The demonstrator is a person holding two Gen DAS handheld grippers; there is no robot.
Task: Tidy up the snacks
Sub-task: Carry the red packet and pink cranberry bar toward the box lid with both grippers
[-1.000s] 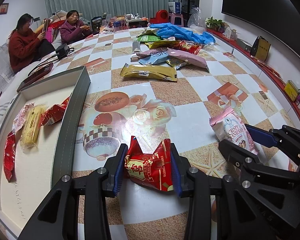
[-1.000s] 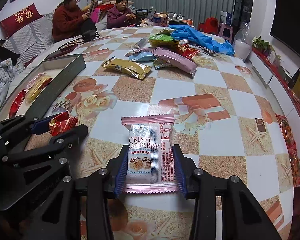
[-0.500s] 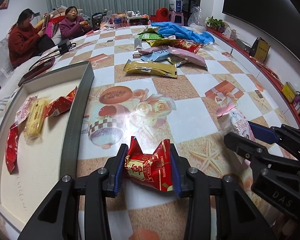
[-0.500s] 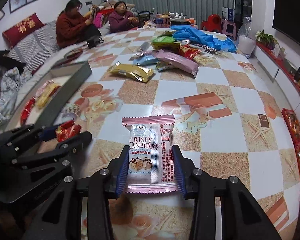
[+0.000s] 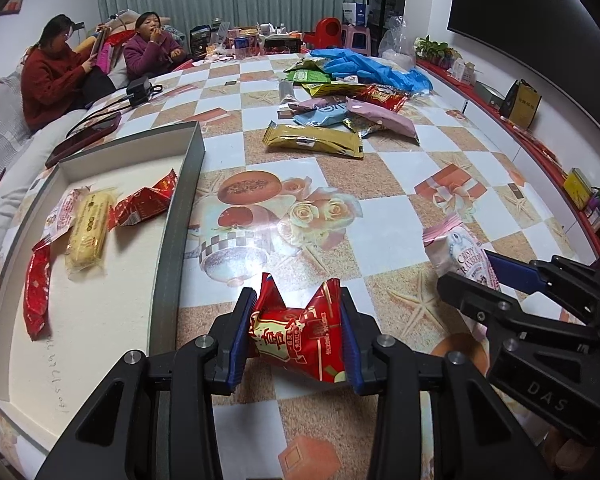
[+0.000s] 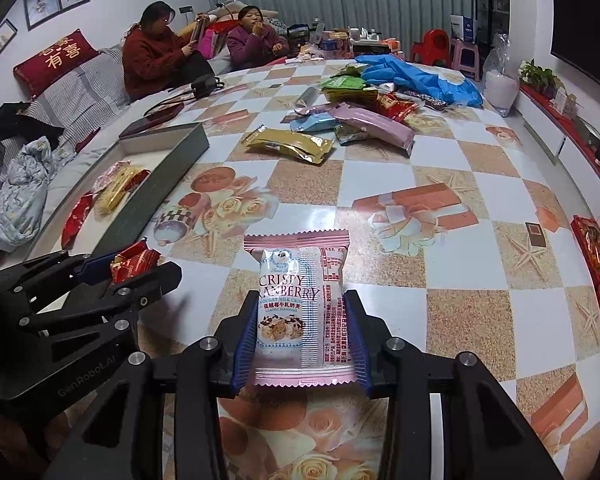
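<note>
My left gripper (image 5: 296, 332) is shut on a red snack packet (image 5: 300, 336), held just above the tabletop; the same packet (image 6: 134, 264) shows at the left of the right wrist view. A pink-and-white cranberry nougat packet (image 6: 300, 312) is clamped between the blue pads of my right gripper (image 6: 302, 336), and it also appears at the right of the left wrist view (image 5: 460, 252). To the left lies a shallow grey-walled box (image 5: 176, 232) with several snacks in it, among them a yellow bar (image 5: 88, 228) and red packets.
A heap of loose snack packets (image 5: 340, 108) and a gold packet (image 5: 312, 142) lie farther back on the checkered table (image 5: 384, 208), with blue gloves (image 5: 372, 68) behind. Two people sit on a sofa at the far left. Red packets (image 6: 596, 264) lie at the right table edge.
Both held packets have lifted slightly off the table, and both views have shifted a little towards the box. The grips are unchanged.
</note>
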